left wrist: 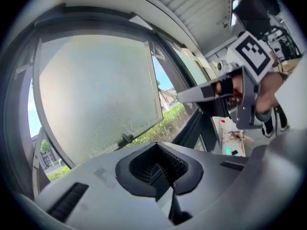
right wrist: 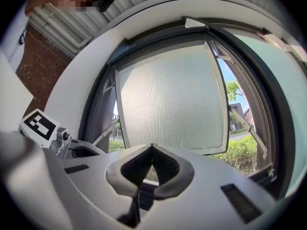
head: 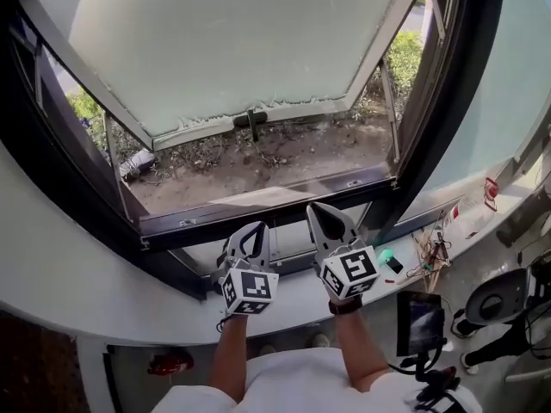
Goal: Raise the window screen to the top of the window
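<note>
the left gripper (head: 255, 231) and right gripper (head: 323, 212) hover side by side over the white sill (head: 77, 291), fingers pressed together and empty; the window screen (head: 241, 50) lies ahead, well apart from both, with an open gap between its bottom edge and the lower frame rail (head: 258, 213)

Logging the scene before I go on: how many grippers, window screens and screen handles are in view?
grippers: 2, left gripper and right gripper
window screen: 1
handle on its lower edge: 1
total: 4
</note>
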### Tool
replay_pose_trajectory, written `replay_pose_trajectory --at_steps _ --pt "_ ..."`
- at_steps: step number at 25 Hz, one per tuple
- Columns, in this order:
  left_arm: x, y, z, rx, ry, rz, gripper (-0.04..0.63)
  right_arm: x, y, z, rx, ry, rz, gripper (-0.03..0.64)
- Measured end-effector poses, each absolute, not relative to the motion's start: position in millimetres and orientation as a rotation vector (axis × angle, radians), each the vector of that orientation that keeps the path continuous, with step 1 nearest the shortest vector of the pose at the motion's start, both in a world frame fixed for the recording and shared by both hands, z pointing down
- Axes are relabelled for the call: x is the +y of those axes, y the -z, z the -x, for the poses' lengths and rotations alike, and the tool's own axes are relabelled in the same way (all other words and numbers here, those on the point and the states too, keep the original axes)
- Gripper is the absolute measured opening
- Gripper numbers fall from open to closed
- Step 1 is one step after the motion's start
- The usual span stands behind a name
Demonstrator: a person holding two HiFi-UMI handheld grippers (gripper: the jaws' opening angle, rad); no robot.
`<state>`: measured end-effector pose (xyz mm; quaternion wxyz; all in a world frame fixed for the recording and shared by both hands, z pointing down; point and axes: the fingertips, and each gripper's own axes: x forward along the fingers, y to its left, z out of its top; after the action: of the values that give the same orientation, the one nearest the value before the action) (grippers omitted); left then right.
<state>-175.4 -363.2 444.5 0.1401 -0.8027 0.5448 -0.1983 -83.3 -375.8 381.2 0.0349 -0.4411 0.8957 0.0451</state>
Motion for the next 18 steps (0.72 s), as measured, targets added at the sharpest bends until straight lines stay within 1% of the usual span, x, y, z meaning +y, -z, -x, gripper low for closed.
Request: replay_pose_trajectory --at_steps 3,8,14,18 --pt "-374 -475 177 1.571 0.719 2.38 0.0 -383 -395 85 2.787 -0.097 1.338 0.0" --pt "-384 -500 172 1.527 0.84 2.382 0.005 -387 -409 96 2.831 -0.057 1.292 0.0" --pt "-398 -530 176 1.461 1.037 2.307 0.095 -391 -414 96 2.843 -0.047 1.29 0.0" --pt "-401 -548 174 1.415 1.13 2.28 0.11 -396 -412 89 2.825 -0.053 1.316 0.0"
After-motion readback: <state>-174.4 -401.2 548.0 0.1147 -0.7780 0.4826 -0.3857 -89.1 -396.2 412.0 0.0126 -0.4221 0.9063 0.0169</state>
